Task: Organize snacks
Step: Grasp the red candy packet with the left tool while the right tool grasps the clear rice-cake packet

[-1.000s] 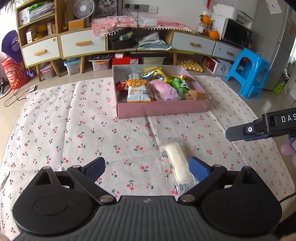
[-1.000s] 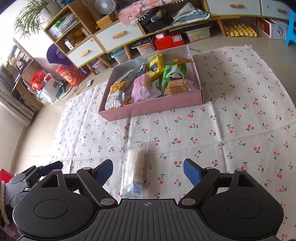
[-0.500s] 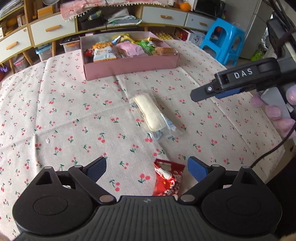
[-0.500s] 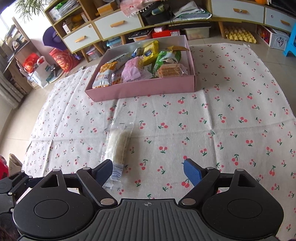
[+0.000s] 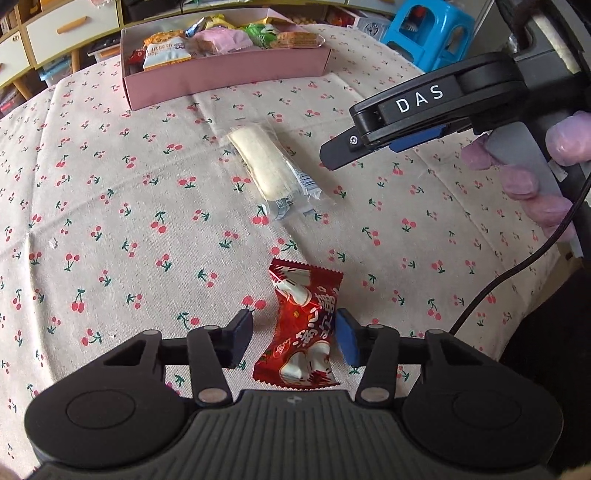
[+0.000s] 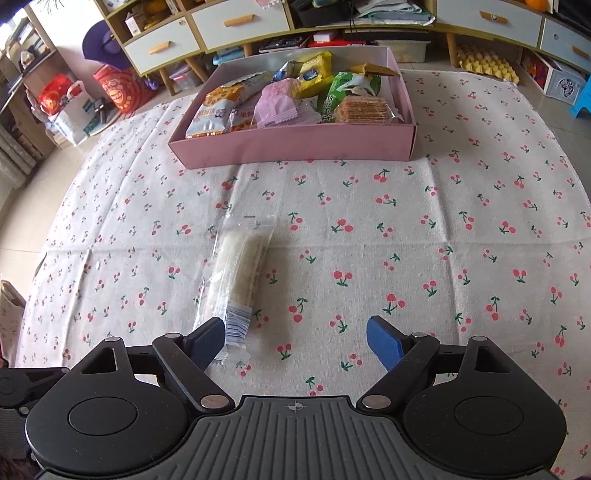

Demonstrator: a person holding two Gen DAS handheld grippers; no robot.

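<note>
A red snack packet (image 5: 304, 328) lies on the cherry-print cloth between the fingers of my left gripper (image 5: 293, 341); the jaws are half closed around it, the right pad touching, the left pad apart. A clear-wrapped white rice cake bar (image 5: 267, 168) lies further out; it also shows in the right wrist view (image 6: 238, 269). My right gripper (image 6: 295, 341) is open and empty, its left finger beside the bar's near end. It shows from the side in the left wrist view (image 5: 424, 122). The pink box (image 6: 295, 142) holds several snacks.
The pink box also shows far left of centre in the left wrist view (image 5: 225, 79). A blue stool (image 5: 432, 33) stands beyond the table's right edge. Drawers and shelves (image 6: 240, 22) line the back. A cable (image 5: 517, 269) hangs from the right gripper.
My left gripper has pulled back and lowered over the red packet, and its jaws have narrowed around it. My right gripper has moved forward and lower towards the rice cake bar.
</note>
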